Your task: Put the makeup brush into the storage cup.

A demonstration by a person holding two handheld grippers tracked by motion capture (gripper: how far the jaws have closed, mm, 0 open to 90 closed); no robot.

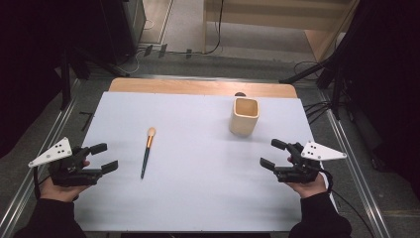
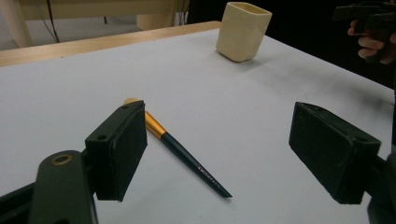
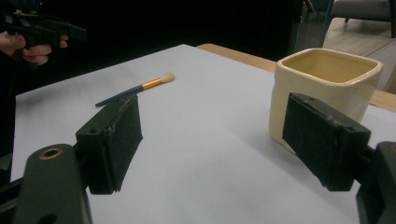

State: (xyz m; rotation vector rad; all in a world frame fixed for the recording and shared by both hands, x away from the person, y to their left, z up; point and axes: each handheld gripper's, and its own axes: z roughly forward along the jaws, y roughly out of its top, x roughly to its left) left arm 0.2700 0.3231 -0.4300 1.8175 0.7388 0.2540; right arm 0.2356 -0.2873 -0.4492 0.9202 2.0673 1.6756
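Note:
A makeup brush (image 1: pixel 147 151) with a dark handle, gold ferrule and pale bristles lies flat on the white table cover (image 1: pixel 198 183), left of centre. A cream square cup (image 1: pixel 244 116) stands upright at the back right. My left gripper (image 1: pixel 103 157) hovers at the left edge, open and empty, with the brush (image 2: pixel 182 151) a little ahead of its jaws. My right gripper (image 1: pixel 273 153) is at the right edge, open and empty. In its own view the cup (image 3: pixel 324 93) stands just beyond the right jaw and the brush (image 3: pixel 137 87) lies farther off.
A wooden table edge (image 1: pixel 198 87) shows behind the white cover. Metal rails (image 1: pixel 354 163) run along both sides of the table. Cables and dark stands sit on the floor behind.

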